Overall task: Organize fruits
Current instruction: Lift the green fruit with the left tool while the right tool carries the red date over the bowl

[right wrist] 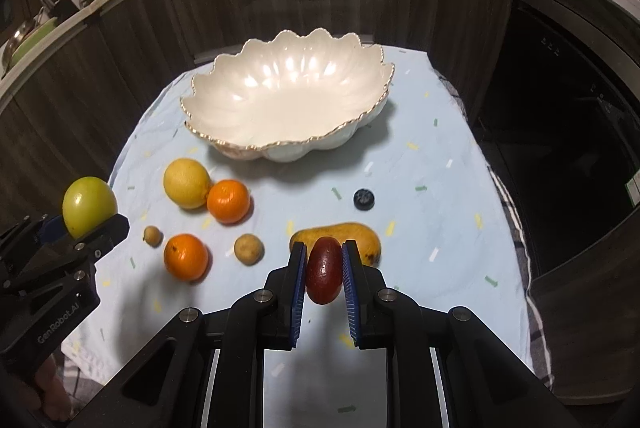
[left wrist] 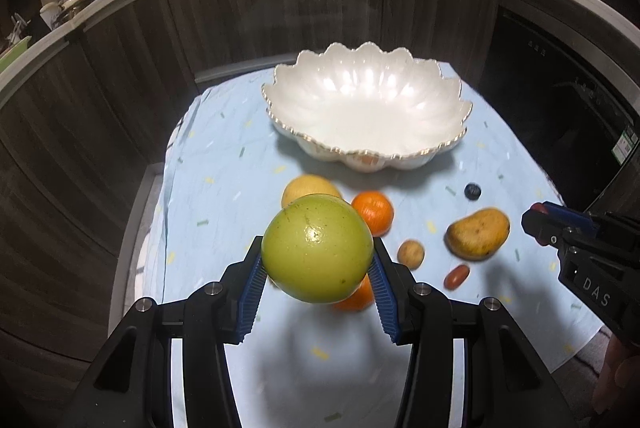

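Note:
My left gripper [left wrist: 318, 260] is shut on a green apple [left wrist: 316, 248], held above the fruits on the cloth. The same apple [right wrist: 90, 210] and left gripper [right wrist: 86, 226] show at the left of the right wrist view. My right gripper [right wrist: 324, 268] is shut on a dark red oval fruit [right wrist: 325, 276], lifted in front of a mango [right wrist: 362, 234]. From the left wrist view the right gripper [left wrist: 538, 218] sits at the right edge, a bit of red at its tip. An empty white scalloped bowl [left wrist: 360, 112] [right wrist: 288, 96] stands beyond the fruits.
On the light blue cloth [right wrist: 432, 188] lie a lemon [right wrist: 187, 183], two oranges [right wrist: 229, 201] [right wrist: 186, 257], two small brown fruits [right wrist: 249, 249] [right wrist: 153, 236], a blueberry [right wrist: 363, 199] and another small red fruit [left wrist: 457, 276]. Dark cabinet fronts [left wrist: 280, 8] rise behind.

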The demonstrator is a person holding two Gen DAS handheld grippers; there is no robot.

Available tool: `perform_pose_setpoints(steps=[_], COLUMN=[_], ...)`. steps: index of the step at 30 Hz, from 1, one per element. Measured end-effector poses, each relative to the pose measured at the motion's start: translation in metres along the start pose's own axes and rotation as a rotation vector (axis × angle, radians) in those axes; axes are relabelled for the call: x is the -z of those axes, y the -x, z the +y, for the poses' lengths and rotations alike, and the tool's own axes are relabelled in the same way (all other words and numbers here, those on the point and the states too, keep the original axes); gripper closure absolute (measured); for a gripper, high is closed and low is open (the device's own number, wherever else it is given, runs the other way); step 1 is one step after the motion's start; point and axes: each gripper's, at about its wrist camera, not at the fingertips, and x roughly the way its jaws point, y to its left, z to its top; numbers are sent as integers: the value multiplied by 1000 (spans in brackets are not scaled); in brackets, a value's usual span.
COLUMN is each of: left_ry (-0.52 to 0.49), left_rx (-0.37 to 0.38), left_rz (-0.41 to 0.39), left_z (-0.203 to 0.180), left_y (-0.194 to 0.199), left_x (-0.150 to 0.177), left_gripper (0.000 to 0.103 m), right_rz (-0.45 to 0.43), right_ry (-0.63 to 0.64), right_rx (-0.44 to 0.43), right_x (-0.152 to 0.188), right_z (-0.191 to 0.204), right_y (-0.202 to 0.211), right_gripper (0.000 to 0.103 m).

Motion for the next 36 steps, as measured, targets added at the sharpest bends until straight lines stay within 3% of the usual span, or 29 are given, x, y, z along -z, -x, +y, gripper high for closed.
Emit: perform_pose_setpoints(steps=[21,36], left_ry=[10,30], left_rx=[37,61], left_rz=[-72,-44], left_z=[-1,3], left_y=[-16,-53], left_x=[-73,-108], left_gripper=[55,55], right_rz=[-80,-70], right_ry=[10,13], right_rx=[-40,-49], right_x=[-80,-126], right_z=[-11,-16], right_y=[-6,-46], right_gripper=[84,84])
